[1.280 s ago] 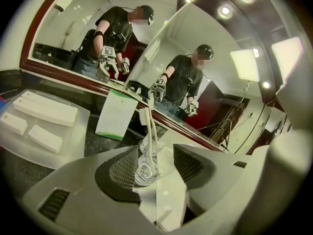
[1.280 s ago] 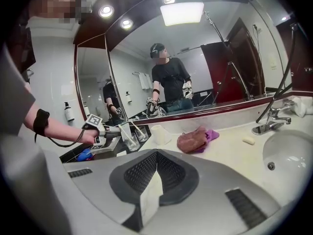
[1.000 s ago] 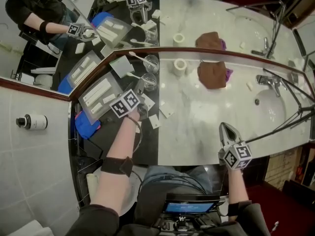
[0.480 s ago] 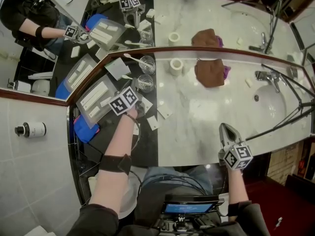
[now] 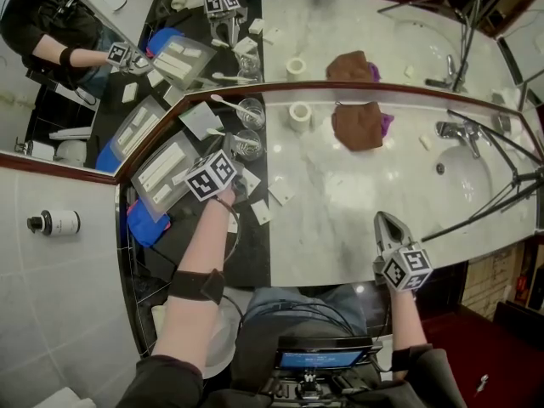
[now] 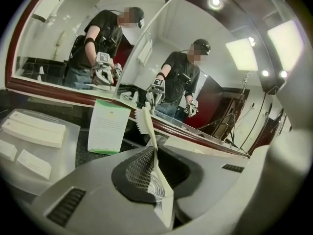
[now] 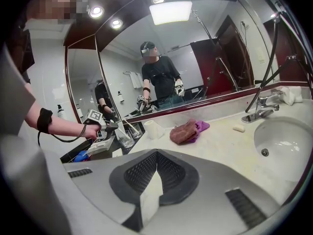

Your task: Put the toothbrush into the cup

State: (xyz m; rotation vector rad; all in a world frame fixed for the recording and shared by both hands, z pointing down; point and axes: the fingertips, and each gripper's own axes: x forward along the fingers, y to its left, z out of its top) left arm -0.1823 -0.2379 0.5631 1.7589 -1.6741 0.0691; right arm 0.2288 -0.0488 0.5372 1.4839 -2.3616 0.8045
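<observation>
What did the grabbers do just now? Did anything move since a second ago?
The left gripper has just been closing its jaws, and they now pinch the toothbrush by its handle, with the bristle end sticking out ahead. The right gripper stayed shut and empty near the front edge of the counter. The brown cloth and the glass cup stayed put.

Toothbrush gripped, cup upright by the mirror

The white toothbrush point(image 6: 145, 122) stands nearly upright, bristle head on top and tipped left. Its handle is pinched in the left gripper point(image 6: 157, 182), whose jaws have just been closing on it. The clear glass cup point(image 5: 249, 143) stands upright on the dark counter near the mirror corner.
</observation>
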